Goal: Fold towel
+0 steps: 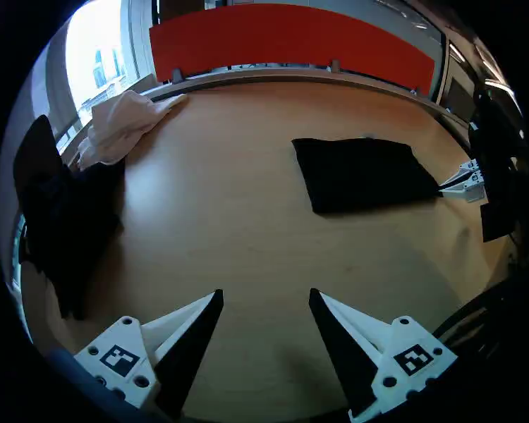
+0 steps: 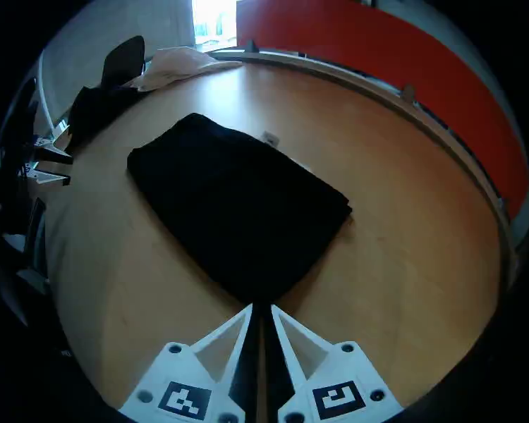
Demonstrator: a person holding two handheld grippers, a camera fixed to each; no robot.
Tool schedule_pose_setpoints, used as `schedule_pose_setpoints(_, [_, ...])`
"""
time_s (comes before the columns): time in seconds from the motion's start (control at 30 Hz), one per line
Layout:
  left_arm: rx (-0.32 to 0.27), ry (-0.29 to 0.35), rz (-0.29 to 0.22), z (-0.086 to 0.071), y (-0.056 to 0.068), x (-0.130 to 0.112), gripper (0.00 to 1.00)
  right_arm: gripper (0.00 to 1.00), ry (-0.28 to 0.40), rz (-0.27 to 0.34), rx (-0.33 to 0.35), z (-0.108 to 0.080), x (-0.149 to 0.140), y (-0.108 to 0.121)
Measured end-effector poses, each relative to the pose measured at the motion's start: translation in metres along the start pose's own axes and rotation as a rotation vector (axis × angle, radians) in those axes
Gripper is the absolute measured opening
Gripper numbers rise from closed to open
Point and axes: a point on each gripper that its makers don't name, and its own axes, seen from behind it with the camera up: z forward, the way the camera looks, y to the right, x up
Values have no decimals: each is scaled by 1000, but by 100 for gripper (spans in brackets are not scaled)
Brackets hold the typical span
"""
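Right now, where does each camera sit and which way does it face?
Left gripper view: on the left hand-held gripper, above the table, facing the red panel; its own open fingers show at the bottom.
Right gripper view: on the right hand-held gripper, low at the towel's corner, facing along it; its own fingers are shut on that corner.
Shared: towel, table, red panel, white cloth; each view shows the other gripper farther off.
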Motion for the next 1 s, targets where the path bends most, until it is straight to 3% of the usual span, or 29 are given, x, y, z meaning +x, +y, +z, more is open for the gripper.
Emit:
schedule_pose_setpoints(0.23, [-2,-3,2,1,0,-1,90,3,26,-5,-11,-4,12,0])
schedule_pose_setpoints(0.47, [-6,-4,2,1,0,-1,90,3,88,-25,-19,-15,43,1])
schedule_pose_setpoints(1.0, [-6,-2,5,1,4,1,90,3,212,-159,-12,-36,130,-6])
